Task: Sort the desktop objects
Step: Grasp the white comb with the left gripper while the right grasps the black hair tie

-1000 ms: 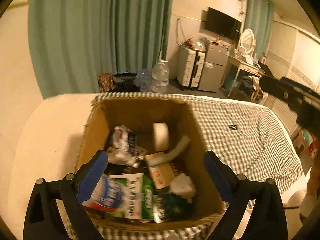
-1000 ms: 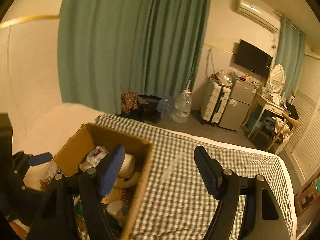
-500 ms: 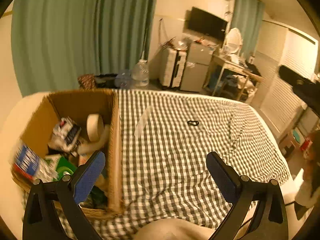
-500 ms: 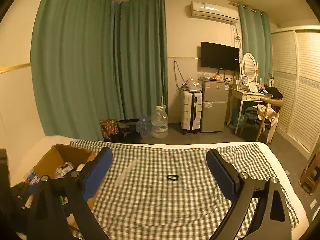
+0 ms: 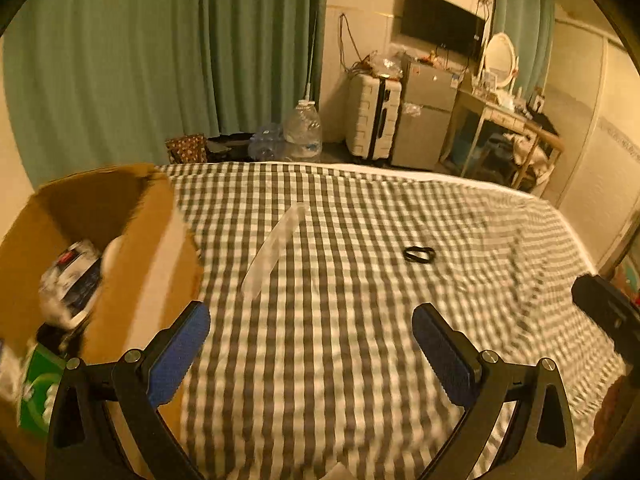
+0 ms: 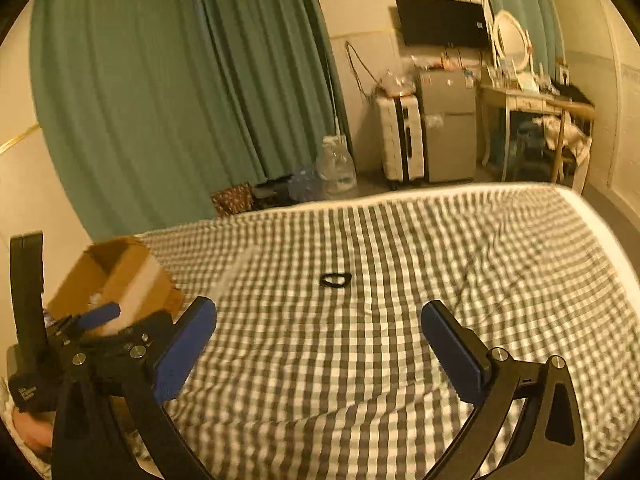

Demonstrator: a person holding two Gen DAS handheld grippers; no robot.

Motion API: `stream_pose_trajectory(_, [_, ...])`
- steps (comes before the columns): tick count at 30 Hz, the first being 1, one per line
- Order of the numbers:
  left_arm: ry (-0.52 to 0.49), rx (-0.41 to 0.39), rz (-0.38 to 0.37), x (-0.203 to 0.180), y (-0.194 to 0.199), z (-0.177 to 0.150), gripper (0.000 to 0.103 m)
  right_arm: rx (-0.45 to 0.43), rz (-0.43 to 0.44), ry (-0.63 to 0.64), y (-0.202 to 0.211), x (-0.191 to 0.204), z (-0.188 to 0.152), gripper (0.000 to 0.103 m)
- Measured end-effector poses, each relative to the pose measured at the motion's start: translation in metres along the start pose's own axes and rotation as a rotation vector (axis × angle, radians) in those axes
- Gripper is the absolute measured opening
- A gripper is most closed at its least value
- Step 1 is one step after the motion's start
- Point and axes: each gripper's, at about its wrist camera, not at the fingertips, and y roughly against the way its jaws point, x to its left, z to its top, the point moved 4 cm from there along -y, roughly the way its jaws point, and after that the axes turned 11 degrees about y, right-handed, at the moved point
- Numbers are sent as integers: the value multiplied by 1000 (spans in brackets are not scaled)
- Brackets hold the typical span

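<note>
A cardboard box [image 5: 152, 248] with several packets inside stands at the left on the checked cloth [image 5: 360, 320]; it also shows in the right wrist view [image 6: 132, 280]. A clear plastic strip [image 5: 276, 248] lies on the cloth right of the box, faint in the right wrist view [image 6: 236, 268]. A small black hair band [image 5: 419, 255] lies mid-cloth, also in the right wrist view [image 6: 335, 279]. My left gripper [image 5: 311, 346] is open and empty above the cloth. My right gripper [image 6: 319, 340] is open and empty, with the left gripper [image 6: 100, 316] at its left.
The cloth covers a bed whose far edge [image 6: 440, 194] and right edge drop to the floor. Beyond it are green curtains [image 5: 160, 60], water bottles [image 5: 302, 130], a suitcase [image 5: 374, 116], a small fridge [image 5: 426, 116] and a dressing table [image 5: 508, 120].
Both views have swung right, away from the box toward the open cloth. The left gripper left the box interior and now hovers over the cloth; the box moved to the left edge.
</note>
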Motion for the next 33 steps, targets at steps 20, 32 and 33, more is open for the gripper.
stream_pose_trajectory(20, [7,113,80,23,-197,22,99,238,-28,139,-208,-3,-23,73])
stream_pose_trajectory(32, [-102,177,27,12,-144,6,25,298,-62,144,-157,-17,-27,7])
stream_pose_trajectory(33, [-92,186,15,11,-136,4,25,293,-54,129,-148,-18,-26,7])
